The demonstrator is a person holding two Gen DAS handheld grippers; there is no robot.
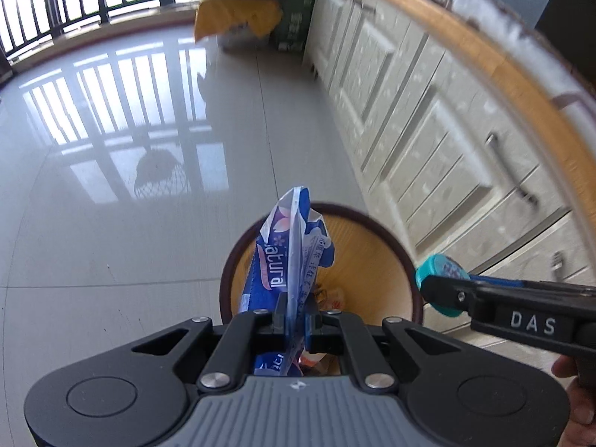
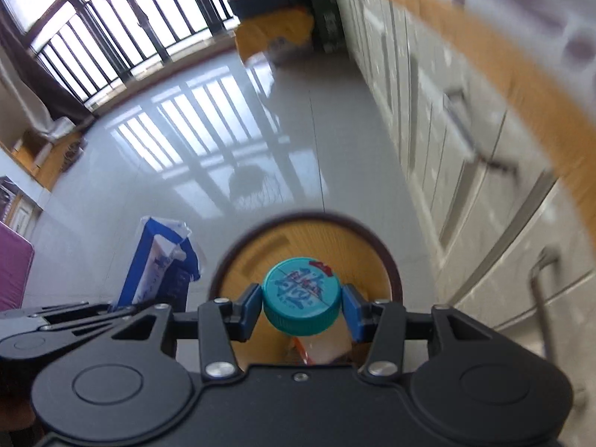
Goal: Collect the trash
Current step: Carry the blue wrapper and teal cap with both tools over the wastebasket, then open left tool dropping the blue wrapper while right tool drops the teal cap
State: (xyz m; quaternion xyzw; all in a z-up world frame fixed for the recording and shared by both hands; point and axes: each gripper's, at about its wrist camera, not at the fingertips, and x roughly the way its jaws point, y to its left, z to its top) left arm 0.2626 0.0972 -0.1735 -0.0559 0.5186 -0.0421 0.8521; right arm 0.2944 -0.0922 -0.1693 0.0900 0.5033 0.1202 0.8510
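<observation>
Now both your tools hang over the bin [image 2: 309, 238].
Left tool [image 1: 296, 322] pinches the limp, light wrapper [image 1: 288, 249]; right tool [image 2: 301, 307] clamps the bottle [image 2: 301, 296] by its stiff cap.

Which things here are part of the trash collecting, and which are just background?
In the job:
- blue plastic wrapper, pinched in the left tool
- teal-capped bottle, held by the right tool
- round bin below both

Just around:
- cabinet doors
- window railing
- yellow cloth
</observation>
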